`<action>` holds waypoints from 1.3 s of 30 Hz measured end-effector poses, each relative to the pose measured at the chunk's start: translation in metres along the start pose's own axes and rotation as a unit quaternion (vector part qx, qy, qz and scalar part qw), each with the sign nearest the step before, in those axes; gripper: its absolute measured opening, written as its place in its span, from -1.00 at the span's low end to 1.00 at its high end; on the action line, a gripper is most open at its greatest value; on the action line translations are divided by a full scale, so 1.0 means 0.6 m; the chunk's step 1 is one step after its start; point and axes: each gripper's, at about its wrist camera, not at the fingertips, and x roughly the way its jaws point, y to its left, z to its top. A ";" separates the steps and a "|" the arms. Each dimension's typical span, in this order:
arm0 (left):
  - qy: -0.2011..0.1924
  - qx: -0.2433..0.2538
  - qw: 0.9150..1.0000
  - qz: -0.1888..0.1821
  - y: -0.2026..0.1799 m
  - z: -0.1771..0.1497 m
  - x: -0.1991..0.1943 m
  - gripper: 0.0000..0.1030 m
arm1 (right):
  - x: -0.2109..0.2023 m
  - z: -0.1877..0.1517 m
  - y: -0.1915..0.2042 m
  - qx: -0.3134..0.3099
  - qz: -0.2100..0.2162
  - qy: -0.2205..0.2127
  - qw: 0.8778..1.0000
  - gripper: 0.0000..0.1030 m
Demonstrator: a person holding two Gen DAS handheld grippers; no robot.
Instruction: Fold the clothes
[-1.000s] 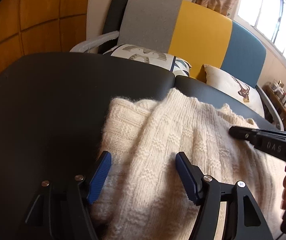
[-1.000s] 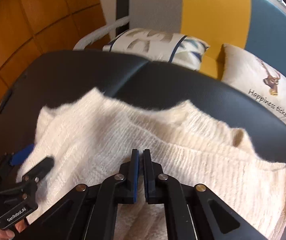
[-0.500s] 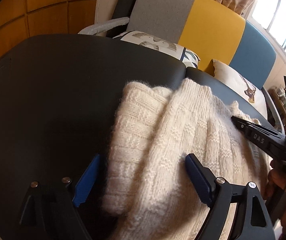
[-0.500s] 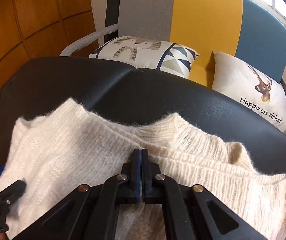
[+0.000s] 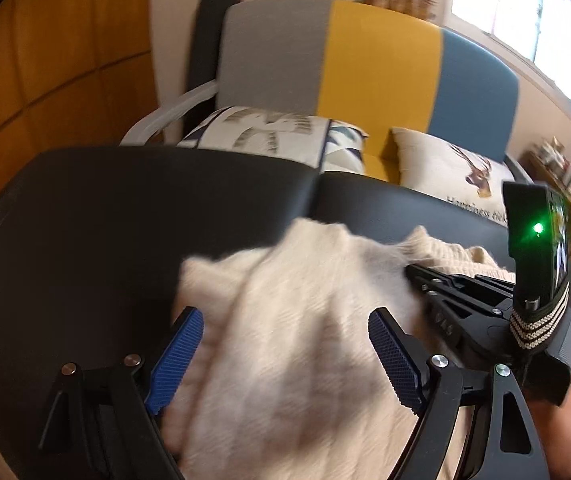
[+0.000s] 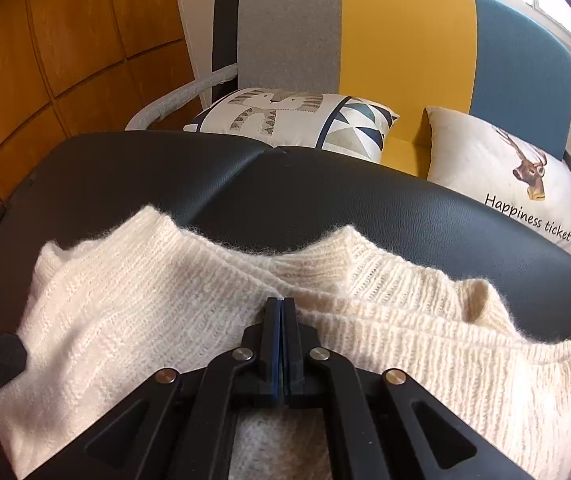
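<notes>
Where claws meet, fuzzy ribbed sweater (image 6: 133, 300)

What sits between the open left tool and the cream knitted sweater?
Nothing visible. The left tool is open directly over the cream knitted sweater on the black padded table; the right tool is shut on its fabric.

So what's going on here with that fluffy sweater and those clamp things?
A person is folding a cream knitted sweater on a black padded table, using two hand-held grippers. The right gripper is shut on the sweater near its neckline. The left gripper is open, its blue pads either side of the sweater's edge, gripping nothing.
</notes>
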 end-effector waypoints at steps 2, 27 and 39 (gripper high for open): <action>0.015 0.014 1.000 0.007 -0.010 -0.002 0.021 0.66 | -0.008 0.000 -0.010 0.019 0.012 -0.004 1.000 -1.00; 0.047 -0.006 0.999 0.013 -0.011 -0.018 0.076 0.89 | -0.061 -0.024 -0.076 -0.006 -0.063 0.060 0.996 -0.89; 0.043 -0.007 0.999 0.014 -0.010 -0.015 0.078 0.90 | -0.036 -0.001 -0.105 0.028 -0.111 0.015 0.993 -0.93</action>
